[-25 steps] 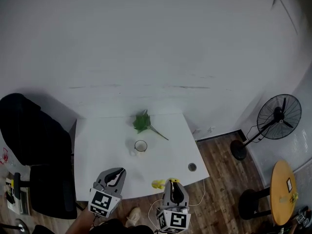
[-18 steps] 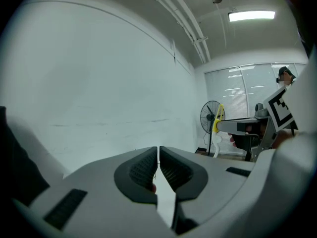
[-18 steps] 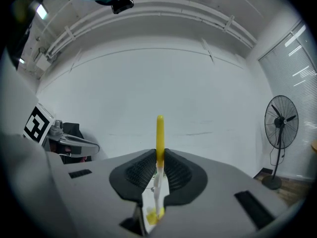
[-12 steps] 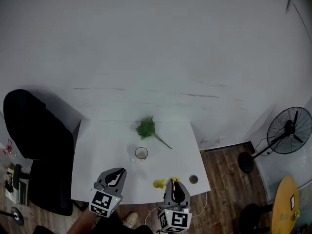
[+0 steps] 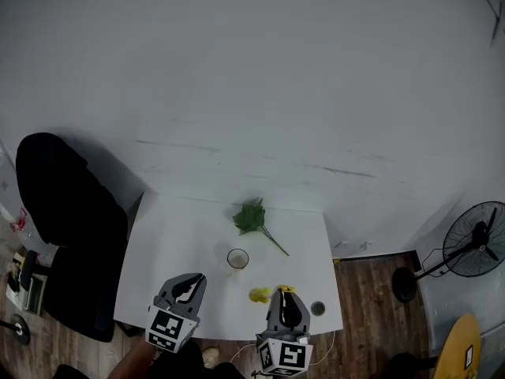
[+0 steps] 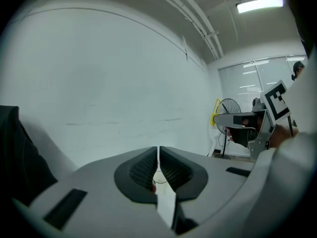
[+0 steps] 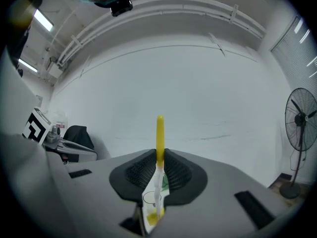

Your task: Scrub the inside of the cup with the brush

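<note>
While clamped between jaws, brush (image 7: 159, 133) yellow-handled (cup (image 5: 237, 258) pale, round-rimmed).

The table (image 5: 181, 243) top is smooth, matt white; the floor (image 5: 371, 322) on the right is wood plank. The brush (image 7: 160, 133) handle looks like glossy yellow plastic; the left chair (image 5: 67, 212) is possibly black cloth.

I list: table (image 5: 173, 235), white; leaf sprig (image 5: 252, 217) at twelve o'clock, green; brush (image 7: 160, 133), yellow; left gripper (image 5: 186, 284), right gripper (image 5: 284, 297), grey with black-and-white square markers; chair (image 5: 63, 212) at nine o'clock, black.
</note>
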`<state>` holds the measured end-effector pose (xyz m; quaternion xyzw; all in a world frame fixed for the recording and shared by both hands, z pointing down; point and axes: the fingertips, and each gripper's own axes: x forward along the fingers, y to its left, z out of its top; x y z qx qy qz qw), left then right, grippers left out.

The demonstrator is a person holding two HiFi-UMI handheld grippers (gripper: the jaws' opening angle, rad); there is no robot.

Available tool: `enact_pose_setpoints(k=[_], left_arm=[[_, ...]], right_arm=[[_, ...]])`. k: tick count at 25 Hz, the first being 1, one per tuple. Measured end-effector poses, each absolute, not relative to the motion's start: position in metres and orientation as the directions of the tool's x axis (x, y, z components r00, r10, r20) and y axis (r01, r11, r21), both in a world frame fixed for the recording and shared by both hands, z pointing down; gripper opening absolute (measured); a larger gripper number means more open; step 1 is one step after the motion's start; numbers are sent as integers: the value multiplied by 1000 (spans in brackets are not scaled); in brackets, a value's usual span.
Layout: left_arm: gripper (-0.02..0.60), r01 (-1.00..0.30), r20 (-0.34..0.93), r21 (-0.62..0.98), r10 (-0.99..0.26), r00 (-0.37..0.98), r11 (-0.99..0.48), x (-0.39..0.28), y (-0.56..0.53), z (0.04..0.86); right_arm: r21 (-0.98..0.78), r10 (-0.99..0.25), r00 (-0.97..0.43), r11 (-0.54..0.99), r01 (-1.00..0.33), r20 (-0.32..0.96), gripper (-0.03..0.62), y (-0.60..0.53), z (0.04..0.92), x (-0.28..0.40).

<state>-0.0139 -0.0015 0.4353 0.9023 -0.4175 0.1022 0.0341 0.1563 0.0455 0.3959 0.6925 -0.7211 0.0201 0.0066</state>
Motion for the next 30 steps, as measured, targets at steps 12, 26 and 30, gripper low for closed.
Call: enact_pose_setpoints(k=[12,26,30], left_arm=[[33,-795,233,-21,-776,586,-606,-22,-70,441],[32,-792,293,11,-755,586,-610,-17,-107,467],[33,-793,310,24,-749,585,-609,-14,-115,476]], right_arm=[[-33,-992,-114,112,-993,50,64,-42,401,147],[-58,-981,-169,164,-985,92,64,-102,419,130],[-67,-976,-183,176,-982,116,64,-114,430,128]])
